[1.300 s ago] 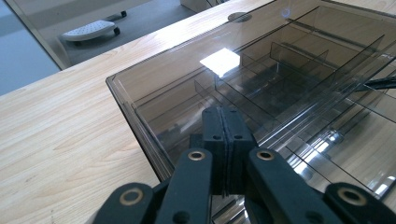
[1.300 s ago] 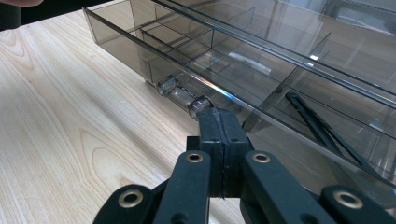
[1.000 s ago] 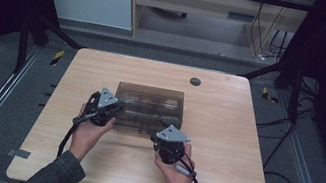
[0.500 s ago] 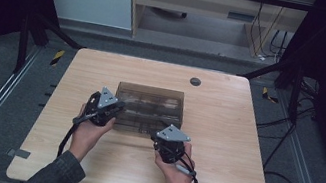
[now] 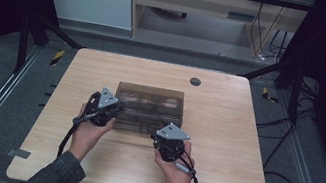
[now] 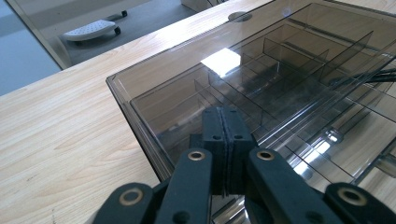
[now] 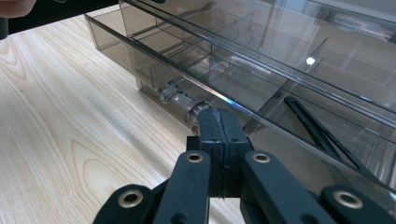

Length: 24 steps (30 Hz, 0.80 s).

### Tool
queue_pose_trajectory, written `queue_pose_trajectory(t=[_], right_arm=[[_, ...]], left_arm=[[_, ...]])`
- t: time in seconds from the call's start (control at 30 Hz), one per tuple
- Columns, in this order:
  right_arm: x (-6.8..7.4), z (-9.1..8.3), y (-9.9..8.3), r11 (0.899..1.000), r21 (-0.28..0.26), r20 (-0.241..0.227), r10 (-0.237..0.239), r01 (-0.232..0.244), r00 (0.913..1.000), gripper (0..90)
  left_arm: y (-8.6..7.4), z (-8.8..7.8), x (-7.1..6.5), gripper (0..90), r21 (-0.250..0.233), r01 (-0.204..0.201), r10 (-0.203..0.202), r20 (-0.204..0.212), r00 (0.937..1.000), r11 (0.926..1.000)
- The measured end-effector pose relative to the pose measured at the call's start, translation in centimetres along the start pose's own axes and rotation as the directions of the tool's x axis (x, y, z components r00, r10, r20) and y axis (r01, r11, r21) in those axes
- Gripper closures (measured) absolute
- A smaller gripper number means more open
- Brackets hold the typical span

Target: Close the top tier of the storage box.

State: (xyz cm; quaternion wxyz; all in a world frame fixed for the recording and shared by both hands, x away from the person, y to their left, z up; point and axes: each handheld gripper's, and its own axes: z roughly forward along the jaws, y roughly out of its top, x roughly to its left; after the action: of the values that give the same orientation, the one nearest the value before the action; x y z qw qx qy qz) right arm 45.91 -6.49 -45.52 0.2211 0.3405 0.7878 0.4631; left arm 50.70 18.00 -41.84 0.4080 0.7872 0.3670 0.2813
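Smoky transparent plastic drawer organiser box (image 5: 150, 107) sits mid-tabletop; left gripper (image 6: 226, 140) pressed together against its top corner, right gripper (image 7: 219, 140) pressed together at clear drawer knob (image 7: 198, 110); drawer barely ajar, pulling out remains

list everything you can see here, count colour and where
organiser box: 1, smoky clear plastic with dividers and drawers, middle of the table
drawer knobs: 2, clear, on the box's front
table: 1, light wood, centre of the room
grommet: 1, dark, far side of the table
black cables: a few, inside the box
left tool: 1, black, jaws shut, at the box's left end
right tool: 1, black, jaws shut, at the box's front
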Motion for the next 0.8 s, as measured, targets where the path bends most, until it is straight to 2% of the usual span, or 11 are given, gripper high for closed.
queue_pose_trajectory(t=[0.8], right_arm=[[-0.56, 0.98, 0.67, 1.000, 0.003, 0.019, -0.002, 0.002, 0.9998, 90.0]], left_arm=[[-0.03, -0.07, -0.01, 88.7, -0.001, -0.001, 0.001, 0.000, 1.0000, 1.0000]])
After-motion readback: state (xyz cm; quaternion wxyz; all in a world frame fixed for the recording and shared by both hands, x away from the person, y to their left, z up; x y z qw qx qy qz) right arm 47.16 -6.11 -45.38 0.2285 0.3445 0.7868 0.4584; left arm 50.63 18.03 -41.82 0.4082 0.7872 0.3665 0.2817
